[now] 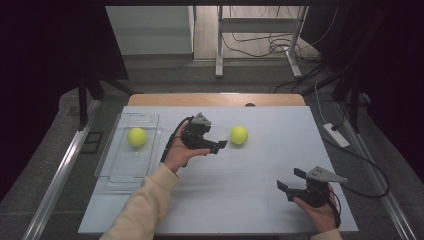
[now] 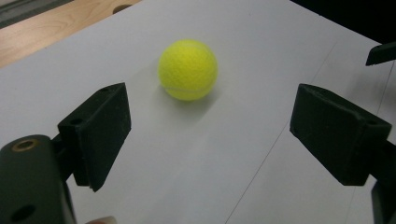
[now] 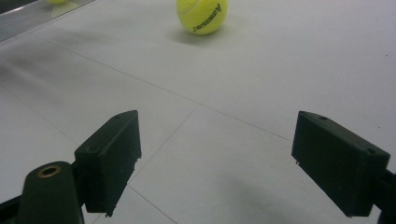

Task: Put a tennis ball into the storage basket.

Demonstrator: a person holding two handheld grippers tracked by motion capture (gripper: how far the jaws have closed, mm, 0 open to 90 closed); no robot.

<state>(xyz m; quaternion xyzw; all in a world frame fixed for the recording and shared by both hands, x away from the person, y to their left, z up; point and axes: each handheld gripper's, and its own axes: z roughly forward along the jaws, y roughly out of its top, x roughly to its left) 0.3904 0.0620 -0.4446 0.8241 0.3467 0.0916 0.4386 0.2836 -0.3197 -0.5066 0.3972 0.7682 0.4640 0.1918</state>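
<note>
Left hand-held gripper (image 1: 221, 146) gaping, aimed at loose tennis ball (image 1: 238, 135), not touching.

White table surface (image 1: 240, 175) bare between left gripper (image 1: 218, 146) and tennis ball (image 1: 239, 135); direct approach unobstructed; in left gripper view, ball (image 2: 187, 69) lies ahead of the wide-set jaws with room either side; clear tray (image 1: 150, 145) walls bound the left; right gripper (image 1: 289, 182) well apart, near front edge.
</note>
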